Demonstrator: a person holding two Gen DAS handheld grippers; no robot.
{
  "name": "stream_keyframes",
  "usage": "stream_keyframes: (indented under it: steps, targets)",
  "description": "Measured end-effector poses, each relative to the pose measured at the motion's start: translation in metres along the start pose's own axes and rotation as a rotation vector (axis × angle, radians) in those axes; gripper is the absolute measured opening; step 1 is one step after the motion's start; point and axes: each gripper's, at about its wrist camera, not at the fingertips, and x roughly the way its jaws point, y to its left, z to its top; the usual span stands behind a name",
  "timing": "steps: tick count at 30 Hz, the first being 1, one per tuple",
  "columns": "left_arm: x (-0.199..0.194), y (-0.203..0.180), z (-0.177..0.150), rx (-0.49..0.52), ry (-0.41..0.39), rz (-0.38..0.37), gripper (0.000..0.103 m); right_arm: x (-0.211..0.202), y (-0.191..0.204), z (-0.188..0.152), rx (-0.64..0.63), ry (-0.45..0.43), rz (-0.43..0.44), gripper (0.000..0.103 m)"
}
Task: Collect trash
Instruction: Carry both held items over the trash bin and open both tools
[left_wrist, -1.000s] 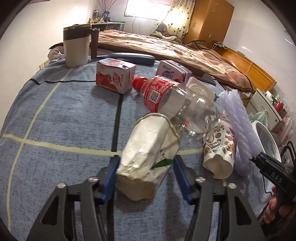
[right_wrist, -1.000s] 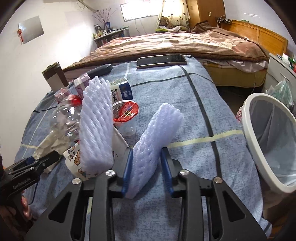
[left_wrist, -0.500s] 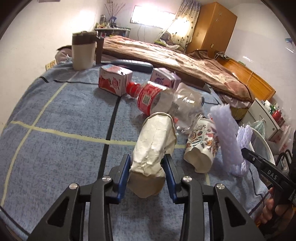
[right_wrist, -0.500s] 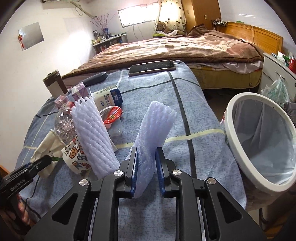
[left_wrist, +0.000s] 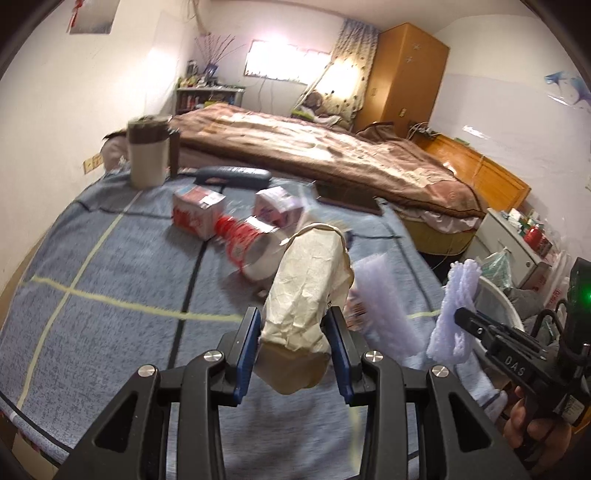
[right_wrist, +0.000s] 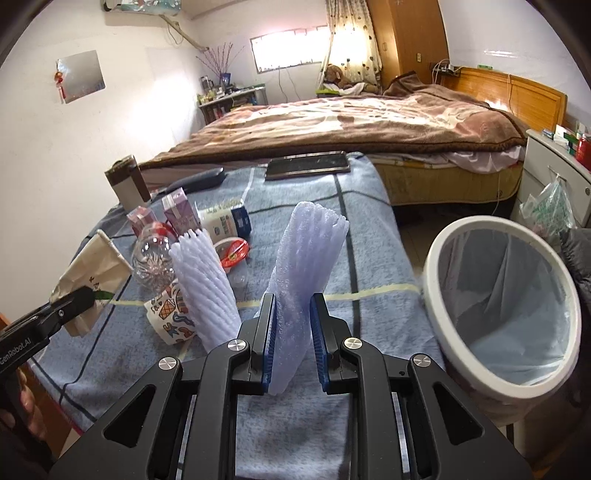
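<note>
Both tongs grip trash: left tongs (left_wrist: 295, 341) crumpled paper bag (left_wrist: 308, 284), right tongs (right_wrist: 294, 334) foam sleeve (right_wrist: 306, 269); bottle (left_wrist: 245, 236) blurred.

Daylight flares white through the rear curtained window (left_wrist: 280, 62); the left wrist view is motion-blurred, both fisheye frames bowed with dark corners.

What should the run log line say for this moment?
left gripper: shut on crumpled paper bag | right gripper: shut on foam net sleeve | both lifted off bedspread | bin: lined, right
</note>
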Motion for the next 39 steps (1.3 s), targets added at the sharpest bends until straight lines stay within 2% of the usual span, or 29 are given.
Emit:
stream_keyframes:
  steps: [13,16,27,39]
  targets:
    - [0.003,-0.063,0.010,0.090,-0.026,-0.082,0.038,-0.026,-0.027,0.006,0.022,-0.070,-0.027,0.021]
    - [0.006,-0.082,0.011,0.124,-0.029,-0.082,0.038,-0.033,-0.035,0.008,0.025,-0.085,-0.045,0.021]
    - [0.021,-0.148,0.010,0.220,-0.013,-0.161,0.038,-0.047,-0.076,0.014,0.052,-0.119,-0.136,0.021]
    - [0.050,-0.226,0.003,0.318,0.040,-0.247,0.038,-0.049,-0.129,0.011,0.099,-0.090,-0.233,0.021]
